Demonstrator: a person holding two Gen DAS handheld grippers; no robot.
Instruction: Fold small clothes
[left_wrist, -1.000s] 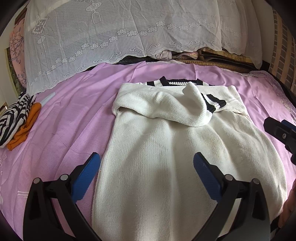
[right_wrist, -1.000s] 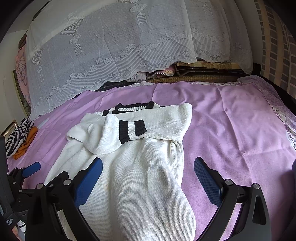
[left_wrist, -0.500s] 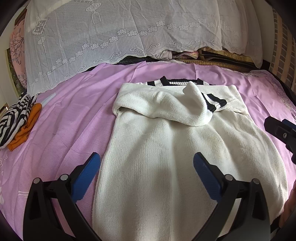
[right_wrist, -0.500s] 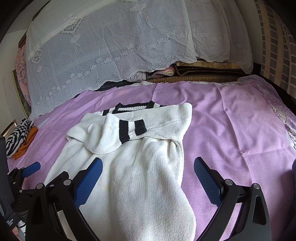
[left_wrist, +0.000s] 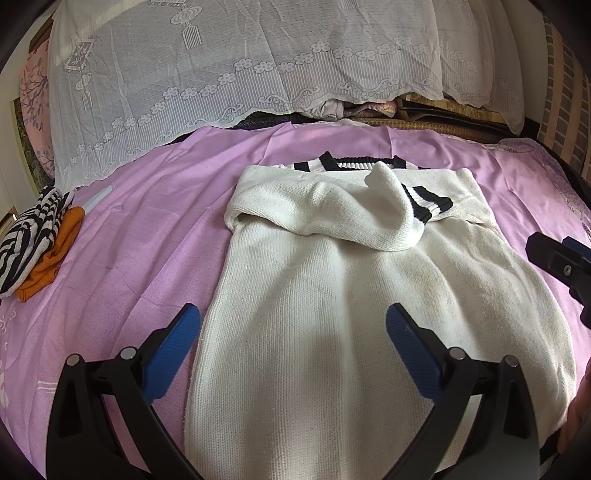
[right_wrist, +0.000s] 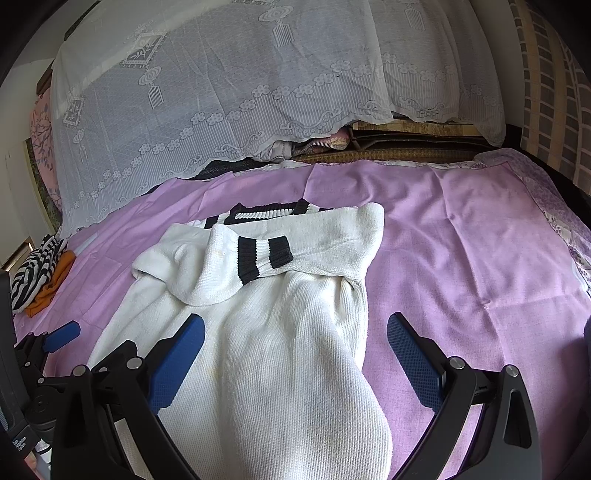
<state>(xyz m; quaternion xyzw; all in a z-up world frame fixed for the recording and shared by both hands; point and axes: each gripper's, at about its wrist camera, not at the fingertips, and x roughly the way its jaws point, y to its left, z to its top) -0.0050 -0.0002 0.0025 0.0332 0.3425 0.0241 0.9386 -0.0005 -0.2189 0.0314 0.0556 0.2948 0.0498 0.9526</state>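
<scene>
Your left gripper (left_wrist: 293, 332) hovers low over the white sweater's (left_wrist: 332, 314) hem, fingers spread wide and empty. Your right gripper (right_wrist: 295, 339) hangs beside it, fingers equally apart. The sweater lies flat on the purple bedsheet (right_wrist: 461, 240), sleeves folded across its chest.

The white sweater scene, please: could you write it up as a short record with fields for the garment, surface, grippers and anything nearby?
garment: white sweater lying flat, black-and-white striped collar at the far end
sleeves: both folded across the chest, striped cuff on top
surface: purple bedsheet
left gripper: open, holding nothing, over the sweater's lower body
right gripper: open, holding nothing, over the sweater's right edge
nearby: striped garment on an orange garment, far left on the sheet
background: white lace cover
</scene>
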